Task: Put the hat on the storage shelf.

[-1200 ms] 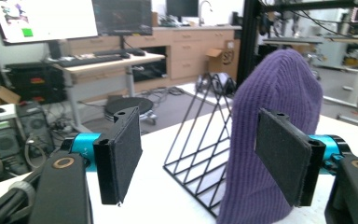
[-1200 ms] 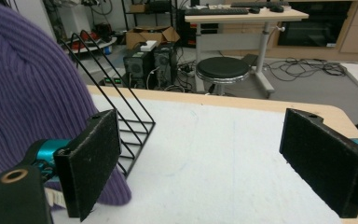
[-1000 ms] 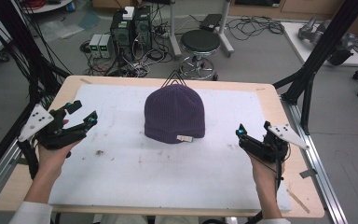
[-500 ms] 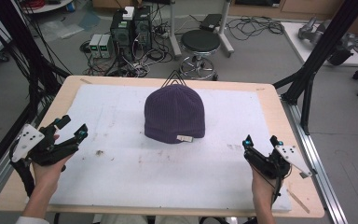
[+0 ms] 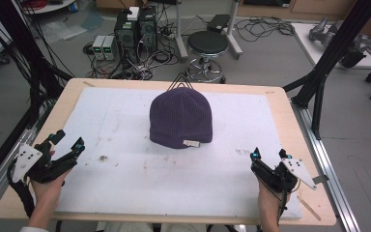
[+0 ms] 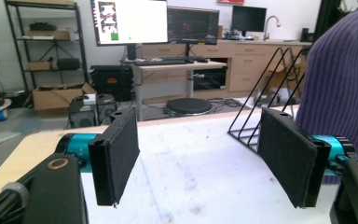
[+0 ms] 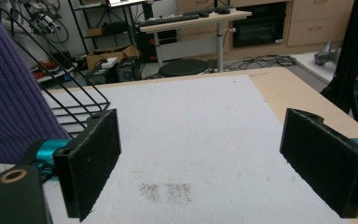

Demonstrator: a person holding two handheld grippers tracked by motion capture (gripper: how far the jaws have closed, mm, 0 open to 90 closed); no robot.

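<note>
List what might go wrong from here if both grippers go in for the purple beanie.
1. The purple beanie looks draped over a black wire stand; a pull from one side may tip or drag the stand along.
2. The left gripper and right gripper are open and well off to either side, so uneven arrival could skew the hat.
3. The small label at the hem might snag on a pad.

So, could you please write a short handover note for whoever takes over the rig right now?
Left gripper: jaws open, nothing between them, low over the white mat at its left edge.
Right gripper: jaws open, empty, low near the mat's right front corner.
Purple beanie: sits on a black wire stand at the mat's centre, towards the back, label facing the person.
Done: nothing yet; the beanie is untouched.
Left: probably reach in and handle the beanie.
</note>
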